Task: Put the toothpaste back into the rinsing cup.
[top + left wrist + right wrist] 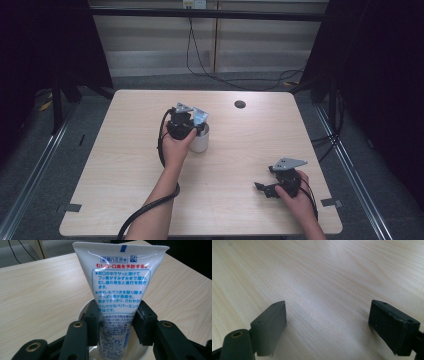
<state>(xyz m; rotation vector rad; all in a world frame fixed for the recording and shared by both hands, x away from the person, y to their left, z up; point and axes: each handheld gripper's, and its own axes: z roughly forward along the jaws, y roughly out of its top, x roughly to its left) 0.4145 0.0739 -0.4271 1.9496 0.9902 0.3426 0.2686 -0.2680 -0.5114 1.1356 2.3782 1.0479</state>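
Two grippers in my sight: left gripper [117,322] pinches the tube [120,290], standing in the cup [201,141] mid-table, its cap end hidden inside; right gripper [328,327] rests wide apart, holding nothing, near the table [125,165] edge.

Our left forearm reaches up the middle, its hand wrapped round the left gripper [192,125], jaws drawn in close together and pointing down. Our right hand [295,192] holds the right gripper [263,189] low, jaws spread wide, aimed leftward.
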